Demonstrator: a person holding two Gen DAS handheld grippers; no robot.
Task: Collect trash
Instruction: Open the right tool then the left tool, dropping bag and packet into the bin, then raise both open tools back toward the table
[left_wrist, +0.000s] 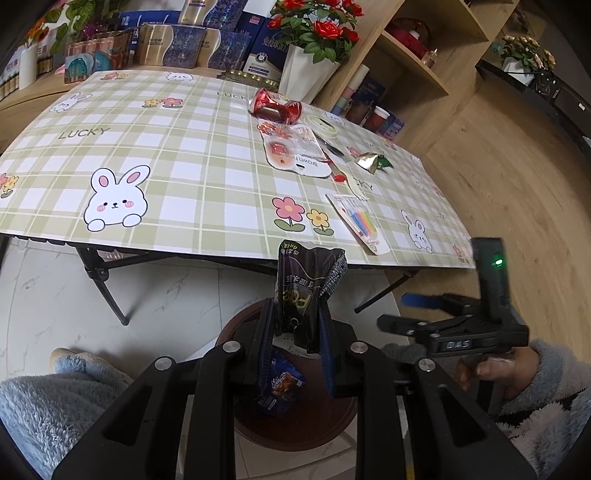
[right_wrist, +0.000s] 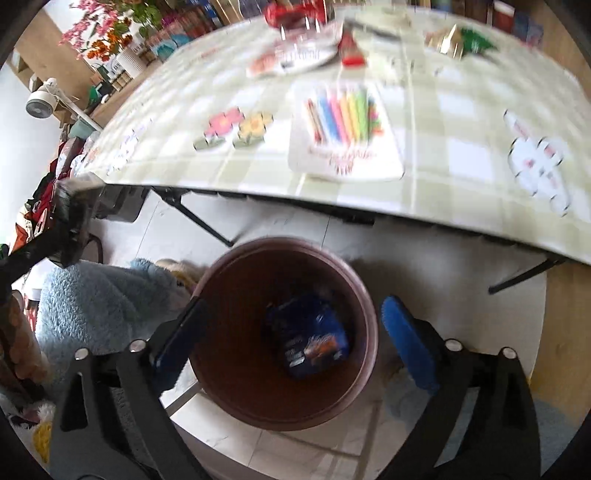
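My left gripper (left_wrist: 297, 321) is shut on a dark snack wrapper (left_wrist: 306, 291) and holds it upright above the brown trash bin (left_wrist: 255, 421) on the floor. A blue wrapper (right_wrist: 312, 341) lies inside the bin (right_wrist: 365, 295). My right gripper (right_wrist: 288, 339) is open and empty, just above the bin; it also shows in the left wrist view (left_wrist: 424, 301). On the table lie a crushed red can (left_wrist: 275, 105), a white Brown Honey package (left_wrist: 299, 155), a gold and green wrapper (left_wrist: 373, 161) and a marker pack (right_wrist: 345, 129).
The table with the checked cloth (left_wrist: 166, 177) stands on black folding legs (left_wrist: 107, 284). Boxes and a vase of roses (left_wrist: 314, 44) stand along its far edge. Wooden shelves (left_wrist: 413, 55) are at the right. My legs in fleece (right_wrist: 103, 306) are left of the bin.
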